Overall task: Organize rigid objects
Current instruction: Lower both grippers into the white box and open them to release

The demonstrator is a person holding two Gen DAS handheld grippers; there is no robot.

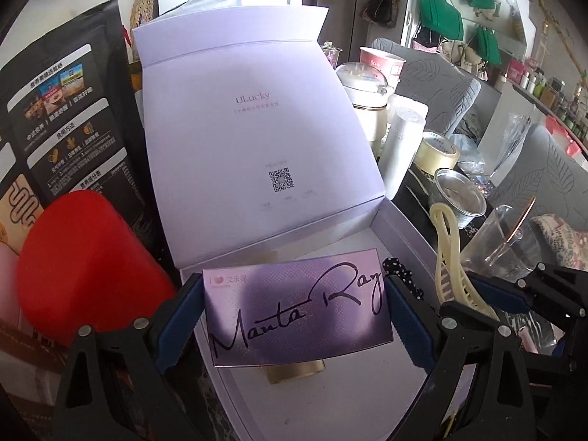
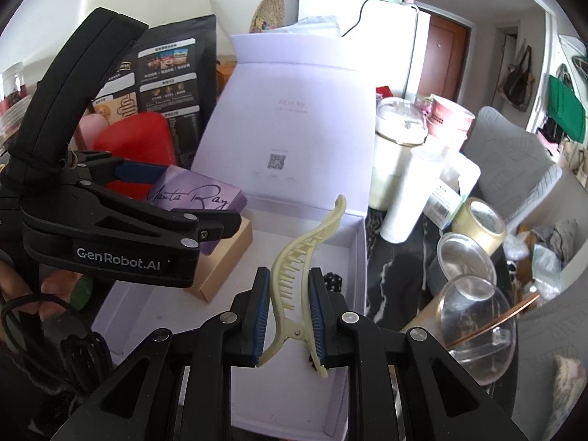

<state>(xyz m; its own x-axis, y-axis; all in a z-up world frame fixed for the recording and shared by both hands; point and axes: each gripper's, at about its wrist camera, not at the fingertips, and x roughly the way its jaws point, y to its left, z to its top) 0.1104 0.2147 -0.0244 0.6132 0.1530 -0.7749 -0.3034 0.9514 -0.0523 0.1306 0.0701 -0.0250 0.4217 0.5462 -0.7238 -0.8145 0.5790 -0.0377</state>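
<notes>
Right gripper [image 2: 286,316] fingers clamped on cream hair clip [image 2: 301,268], left gripper [image 1: 294,316] fingers on purple card [image 1: 297,308], both angled down over open white box [image 2: 294,397].

One open white box [image 2: 352,253] with its lid raised; one purple card box [image 1: 297,308]; one gold box [image 2: 228,257] lying inside the white one; one cream hair clip [image 2: 305,257]; one black polka-dot item [image 2: 332,281], partly hidden; one red container [image 1: 88,264]; one black printed pouch [image 1: 70,110]; one roll of tape [image 1: 439,154]; two clear plastic cups [image 2: 465,261] [image 2: 477,327]; one pink paper cup [image 2: 450,115]; two grippers, left [image 1: 294,316] and right [image 2: 286,316].
</notes>
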